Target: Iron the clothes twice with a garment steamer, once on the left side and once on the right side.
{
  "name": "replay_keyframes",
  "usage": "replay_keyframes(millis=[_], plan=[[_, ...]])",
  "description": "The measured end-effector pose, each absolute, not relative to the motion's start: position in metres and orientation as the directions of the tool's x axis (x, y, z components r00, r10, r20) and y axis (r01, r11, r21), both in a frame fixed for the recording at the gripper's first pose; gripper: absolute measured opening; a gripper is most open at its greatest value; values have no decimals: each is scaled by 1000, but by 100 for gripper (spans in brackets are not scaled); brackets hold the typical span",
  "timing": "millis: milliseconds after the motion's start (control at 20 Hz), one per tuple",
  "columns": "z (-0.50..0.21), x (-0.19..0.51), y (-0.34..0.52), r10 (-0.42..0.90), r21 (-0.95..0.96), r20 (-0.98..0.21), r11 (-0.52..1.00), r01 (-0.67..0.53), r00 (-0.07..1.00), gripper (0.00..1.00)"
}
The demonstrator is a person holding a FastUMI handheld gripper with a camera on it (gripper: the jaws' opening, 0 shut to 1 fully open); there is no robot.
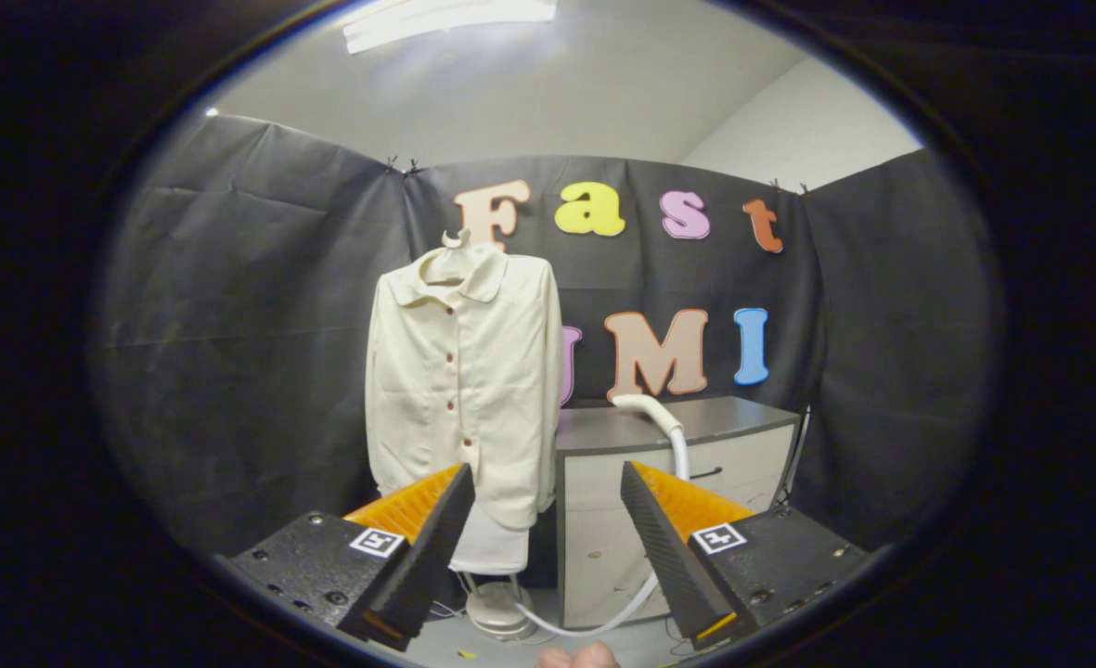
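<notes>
1. Nearest of all, the gripper (543, 520) had its two fingers spread wide apart, with nothing between them and nothing touched by either one. A bit of a person's fingers (577, 657) showed just below the gap.

2. Just beyond the fingers, low on the floor, stood a round pale base (499, 612) with thin upright rods rising from it; a white hose (603, 614) curved along the floor from there toward the right.

3. Further on, right of the base, stood a low cabinet (603, 520) with pale drawer fronts and a grey top. The hose climbed its front, and the steamer head (645, 410) lay on the cabinet's top at its near left part (its nozzle end could not be made out clearly).

4. Left of the cabinet and just beside it, a cream shirt (464, 390) hung on a hanger (456, 241), buttoned down the front, its collar open and its sleeves hanging straight. A white cloth (492, 547) showed below its hem. The shirt sat ahead of the left finger, well apart from both fingers.

5. Farthest back hung the booth's black cloth wall (251, 334), with a pale ceiling and a strip light (450, 20) above it.
</notes>
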State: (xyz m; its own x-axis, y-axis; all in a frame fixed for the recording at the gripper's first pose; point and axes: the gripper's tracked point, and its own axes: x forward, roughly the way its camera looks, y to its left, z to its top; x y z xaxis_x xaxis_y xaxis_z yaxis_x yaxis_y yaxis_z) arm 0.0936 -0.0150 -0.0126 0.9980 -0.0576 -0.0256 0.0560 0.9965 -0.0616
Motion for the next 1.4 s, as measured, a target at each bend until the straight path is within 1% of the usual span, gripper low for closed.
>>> replay_keyframes(millis=[300, 550, 750, 1050, 1200, 1400], plan=[[-16, 165, -62, -69, -43, -18, 997, 69, 997, 97], [-28, 229, -104, -60, -36, -36, 998, 58, 998, 98], [-47, 280, -142, -53, -50, -67, 998, 49, 996, 98], [-63, 352, -206, -88, -51, -104, 995, 83, 991, 98], [-73, 385, -232, -105, -46, -144, 994, 99, 984, 98], [-88, 426, -250, -113, -48, -189, 993, 105, 976, 93]])
